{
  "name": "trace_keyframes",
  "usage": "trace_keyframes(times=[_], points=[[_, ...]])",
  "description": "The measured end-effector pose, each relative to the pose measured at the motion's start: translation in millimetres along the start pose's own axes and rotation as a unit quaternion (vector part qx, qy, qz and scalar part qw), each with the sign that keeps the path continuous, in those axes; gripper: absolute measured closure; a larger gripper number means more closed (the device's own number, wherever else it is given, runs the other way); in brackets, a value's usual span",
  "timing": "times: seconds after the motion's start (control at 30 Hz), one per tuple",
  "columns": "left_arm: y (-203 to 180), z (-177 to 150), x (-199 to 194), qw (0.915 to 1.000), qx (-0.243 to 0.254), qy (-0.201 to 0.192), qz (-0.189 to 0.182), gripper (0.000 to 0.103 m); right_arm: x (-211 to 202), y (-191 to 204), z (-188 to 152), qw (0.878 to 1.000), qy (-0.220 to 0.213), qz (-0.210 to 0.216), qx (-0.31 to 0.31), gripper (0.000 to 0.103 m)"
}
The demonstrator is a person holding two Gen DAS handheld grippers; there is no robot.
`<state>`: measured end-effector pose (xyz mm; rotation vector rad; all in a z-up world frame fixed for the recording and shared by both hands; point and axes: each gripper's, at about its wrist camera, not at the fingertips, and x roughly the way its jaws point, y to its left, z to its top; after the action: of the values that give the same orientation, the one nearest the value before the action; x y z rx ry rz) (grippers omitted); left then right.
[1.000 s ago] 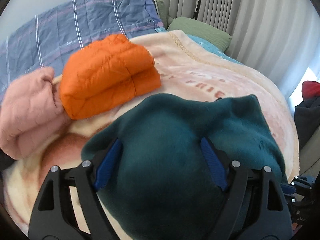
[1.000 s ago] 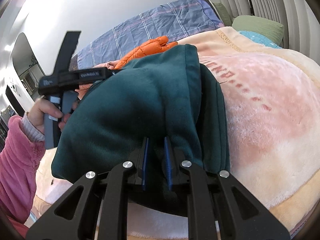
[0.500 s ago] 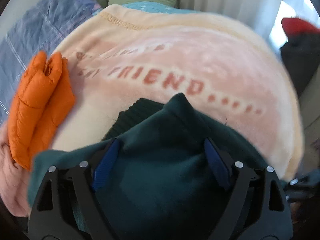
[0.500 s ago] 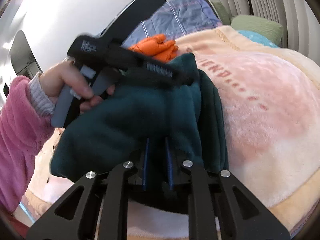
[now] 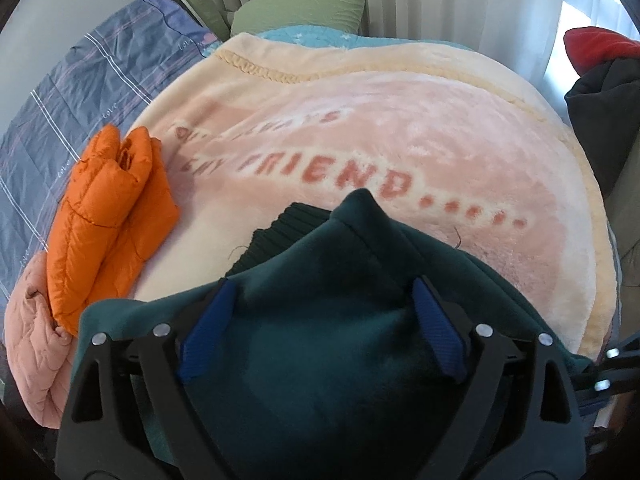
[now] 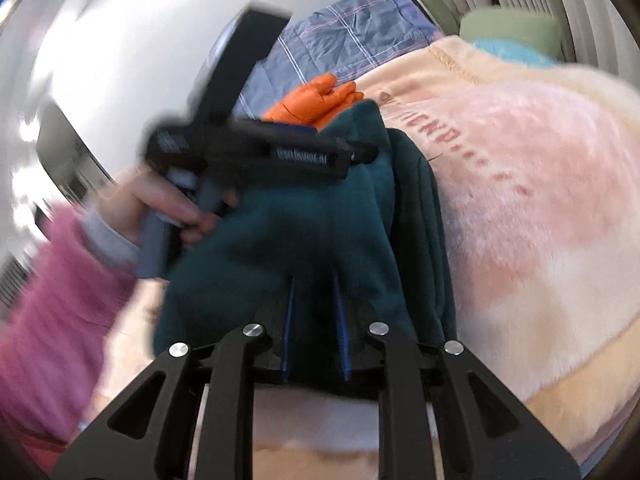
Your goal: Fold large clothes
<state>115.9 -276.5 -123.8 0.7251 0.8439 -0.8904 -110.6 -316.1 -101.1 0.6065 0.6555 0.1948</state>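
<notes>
Progress looks late to me: dark teal fleece garment (image 5: 320, 344) lies bundled on the pink plush blanket (image 5: 400, 128) beside a folded orange puffer jacket (image 5: 108, 216); my left hand-held gripper (image 5: 320, 332) is spreading over it, my right hand-held gripper (image 6: 314, 320) easing its narrow pinch on the hem; final tidying remains.

Left claw (image 5: 322, 330) swings from orange jacket (image 5: 110, 220) toward blanket (image 5: 400, 128), jaws opening over teal garment (image 5: 320, 360); right claw (image 6: 314, 330) jaws opening.
</notes>
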Motion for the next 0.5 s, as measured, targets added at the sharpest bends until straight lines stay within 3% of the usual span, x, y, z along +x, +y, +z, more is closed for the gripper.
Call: trace_keyframes(times=[0.1, 0.17, 0.2, 0.27, 0.37, 0.43, 0.5], points=[[-1.4, 1.3, 1.1, 1.0000, 0.003, 0.002, 0.005, 0.010, -9.6, 3.2, 3.6, 1.000, -0.013, 0.010, -0.025, 0.084], [-1.8, 3.0, 2.4, 1.0000, 0.004, 0.005, 0.008, 0.010, 12.9, -1.4, 0.1, 0.998, 0.029, -0.047, -0.028, 0.085], [-1.8, 3.0, 2.2, 0.9999, 0.004, 0.005, 0.008, 0.010, 29.1, -8.5, -5.7, 0.997, 0.042, -0.058, -0.027, 0.100], [-5.0, 3.0, 0.8, 0.9997, 0.009, -0.001, 0.022, 0.010, 36.7, -12.7, -10.3, 0.998, 0.030, -0.055, -0.024, 0.103], [-15.3, -0.5, -25.4, 0.9941, 0.028, -0.056, 0.089, 0.010, 36.0, -2.9, -5.0, 0.996, 0.038, -0.070, -0.027, 0.103], [-13.5, -6.7, -57.7, 0.9884, 0.010, -0.093, 0.120, 0.011, 36.0, -1.0, -3.1, 0.996, 0.040, -0.075, -0.040, 0.103], [-1.7, -25.0, -96.5, 0.9890, -0.033, -0.123, 0.074, 0.011, 34.5, -7.9, -4.5, 0.997, 0.040, -0.061, -0.025, 0.103]])
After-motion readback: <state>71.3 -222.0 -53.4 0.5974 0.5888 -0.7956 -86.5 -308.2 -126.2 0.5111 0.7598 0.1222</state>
